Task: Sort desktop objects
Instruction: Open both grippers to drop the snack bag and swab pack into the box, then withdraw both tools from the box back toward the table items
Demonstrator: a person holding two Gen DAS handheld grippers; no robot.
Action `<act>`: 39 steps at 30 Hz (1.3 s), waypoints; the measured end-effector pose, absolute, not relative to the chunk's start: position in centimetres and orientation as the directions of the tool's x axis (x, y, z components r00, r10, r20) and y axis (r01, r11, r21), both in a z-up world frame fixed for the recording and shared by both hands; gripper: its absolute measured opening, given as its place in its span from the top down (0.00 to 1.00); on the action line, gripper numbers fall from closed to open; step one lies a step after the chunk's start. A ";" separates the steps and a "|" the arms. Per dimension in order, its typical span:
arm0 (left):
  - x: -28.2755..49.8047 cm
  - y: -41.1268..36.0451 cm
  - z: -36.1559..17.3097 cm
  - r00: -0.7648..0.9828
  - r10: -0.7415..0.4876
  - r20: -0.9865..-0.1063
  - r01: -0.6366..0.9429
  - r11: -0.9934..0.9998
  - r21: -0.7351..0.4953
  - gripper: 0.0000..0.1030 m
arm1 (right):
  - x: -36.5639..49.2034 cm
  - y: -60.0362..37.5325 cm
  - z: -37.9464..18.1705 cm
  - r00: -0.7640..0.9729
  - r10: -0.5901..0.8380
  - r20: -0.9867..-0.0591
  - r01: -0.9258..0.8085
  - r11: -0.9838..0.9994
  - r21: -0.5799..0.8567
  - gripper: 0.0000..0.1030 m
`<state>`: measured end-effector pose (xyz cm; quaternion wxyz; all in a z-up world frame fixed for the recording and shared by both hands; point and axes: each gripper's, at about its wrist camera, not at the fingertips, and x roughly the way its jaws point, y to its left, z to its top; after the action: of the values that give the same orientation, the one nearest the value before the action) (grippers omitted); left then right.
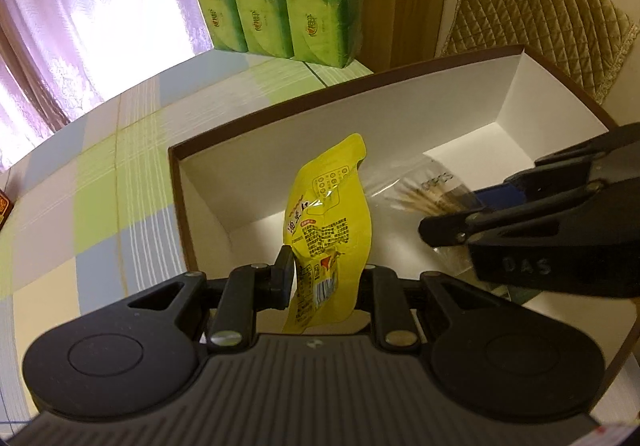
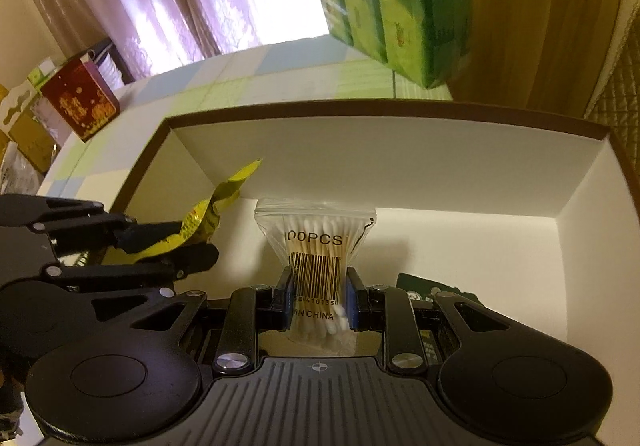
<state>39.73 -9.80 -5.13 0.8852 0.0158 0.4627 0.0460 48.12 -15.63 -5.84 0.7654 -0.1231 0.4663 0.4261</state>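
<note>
Over the white-lined box (image 2: 400, 174), the left gripper (image 1: 320, 278) pinches a yellow snack packet (image 1: 328, 222) at frame centre, the right gripper (image 2: 318, 298) clamps a cotton-swab bag (image 2: 316, 246), and a dark packet (image 2: 424, 286) lies half hidden behind its right finger.

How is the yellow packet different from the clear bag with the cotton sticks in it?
The yellow snack packet is solid yellow with print and hides its contents; the cotton swab bag is see-through, showing the swabs and a barcode. The left gripper holds the packet; the right gripper holds the bag. Both are pinched and held over the open white box.
</note>
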 end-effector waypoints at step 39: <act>34.2 -10.9 -0.6 0.613 0.120 -0.781 -0.106 0.992 0.069 0.04 | 45.1 -22.7 -2.5 0.376 0.569 -0.731 -0.707 0.686 0.170 0.02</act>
<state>34.24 -10.92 -0.63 0.8979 0.0079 0.4355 0.0629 45.10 -22.66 -2.47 0.8251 -0.0856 0.4028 0.3869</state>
